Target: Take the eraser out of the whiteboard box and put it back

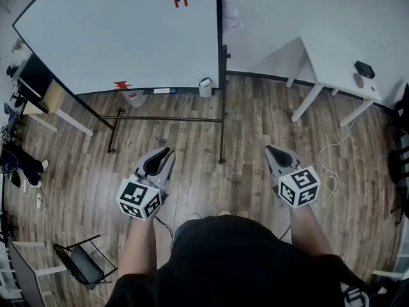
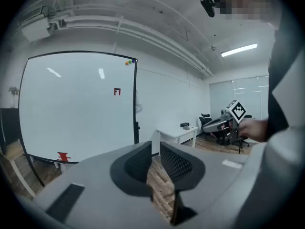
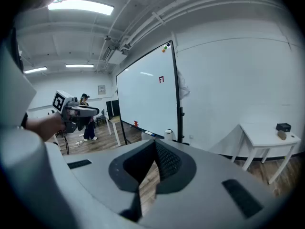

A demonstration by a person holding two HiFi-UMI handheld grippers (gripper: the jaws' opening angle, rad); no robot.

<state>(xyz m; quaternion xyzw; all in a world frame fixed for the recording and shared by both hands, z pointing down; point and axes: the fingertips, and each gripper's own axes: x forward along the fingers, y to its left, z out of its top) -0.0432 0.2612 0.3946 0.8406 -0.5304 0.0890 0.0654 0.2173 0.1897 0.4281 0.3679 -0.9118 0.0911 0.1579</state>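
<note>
Even, bright light comes from ceiling strip lamps (image 3: 81, 6); fisheye bending darkens the corners, and near surfaces blur softly.

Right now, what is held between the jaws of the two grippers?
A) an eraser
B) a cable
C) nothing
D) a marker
C: the left gripper and the right gripper both show closed, empty jaws, with only the wood floor behind them.
</note>
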